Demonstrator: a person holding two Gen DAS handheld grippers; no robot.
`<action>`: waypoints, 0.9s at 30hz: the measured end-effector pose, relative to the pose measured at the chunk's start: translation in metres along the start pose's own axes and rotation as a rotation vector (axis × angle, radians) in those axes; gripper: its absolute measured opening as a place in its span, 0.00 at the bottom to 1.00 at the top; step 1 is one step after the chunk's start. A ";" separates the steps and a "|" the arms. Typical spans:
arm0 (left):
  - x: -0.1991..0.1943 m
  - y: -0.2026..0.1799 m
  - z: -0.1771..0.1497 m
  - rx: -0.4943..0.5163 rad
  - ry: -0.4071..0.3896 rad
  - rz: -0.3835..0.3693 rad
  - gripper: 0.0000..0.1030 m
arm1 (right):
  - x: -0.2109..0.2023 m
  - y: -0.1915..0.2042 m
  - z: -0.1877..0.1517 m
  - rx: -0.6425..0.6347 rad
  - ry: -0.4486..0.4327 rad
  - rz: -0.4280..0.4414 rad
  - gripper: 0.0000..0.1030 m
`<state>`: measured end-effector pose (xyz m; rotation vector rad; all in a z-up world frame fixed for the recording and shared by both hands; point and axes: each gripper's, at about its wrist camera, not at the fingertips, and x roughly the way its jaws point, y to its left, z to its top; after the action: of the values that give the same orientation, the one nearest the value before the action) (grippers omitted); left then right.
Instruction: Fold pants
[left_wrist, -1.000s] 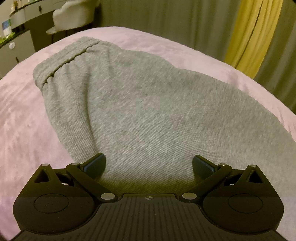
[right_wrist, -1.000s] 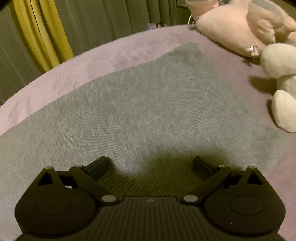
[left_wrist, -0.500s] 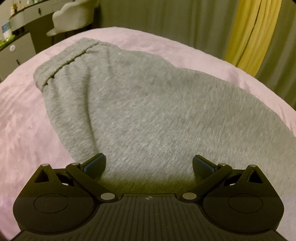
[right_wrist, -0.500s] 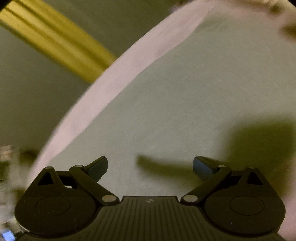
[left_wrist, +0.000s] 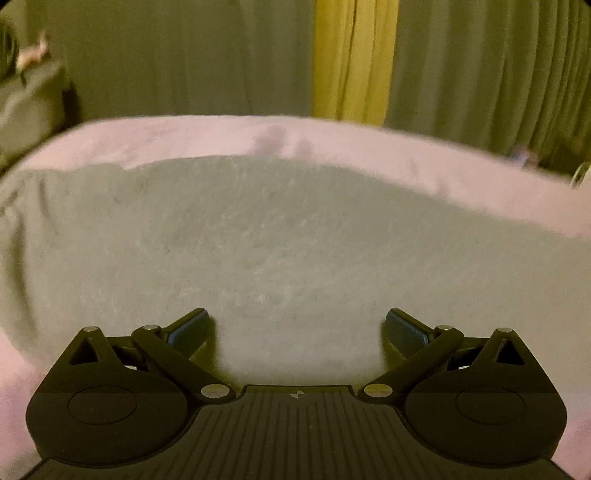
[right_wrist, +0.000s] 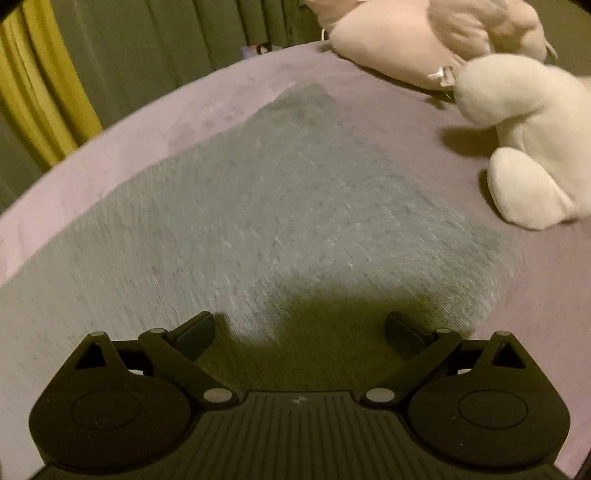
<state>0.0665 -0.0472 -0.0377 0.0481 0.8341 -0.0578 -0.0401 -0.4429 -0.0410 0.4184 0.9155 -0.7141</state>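
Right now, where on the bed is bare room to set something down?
Bare blanket runs as a strip between the pants and the curtains. A smaller patch lies between the pants' far corner and the pink plush. The right side is crowded by the white plush. Both grippers, left and right, hang open over the pants.

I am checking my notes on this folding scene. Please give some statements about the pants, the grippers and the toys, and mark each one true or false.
1. The left gripper is open and holds nothing. True.
2. The right gripper is shut on the pants. False: its jaws stand wide apart, with only cloth lying below them.
3. The pants lie flat on a pink bed. True.
4. Two plush toys, one pink and one white, lie on top of the pants. False: they lie on the bed beside the pants, apart from them.
5. A yellow curtain hangs behind the bed. True.
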 end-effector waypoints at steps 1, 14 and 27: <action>0.010 0.007 -0.002 -0.003 0.024 0.043 1.00 | 0.000 0.000 0.000 0.000 0.000 -0.002 0.96; 0.015 0.159 -0.001 -0.617 -0.093 0.252 1.00 | -0.005 -0.025 0.003 0.140 -0.029 0.096 0.96; -0.006 -0.007 -0.014 0.081 -0.032 -0.102 1.00 | -0.013 0.029 -0.028 0.027 0.236 0.659 0.96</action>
<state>0.0515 -0.0534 -0.0434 0.0810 0.8015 -0.1877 -0.0407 -0.4007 -0.0446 0.7918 0.9142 -0.0729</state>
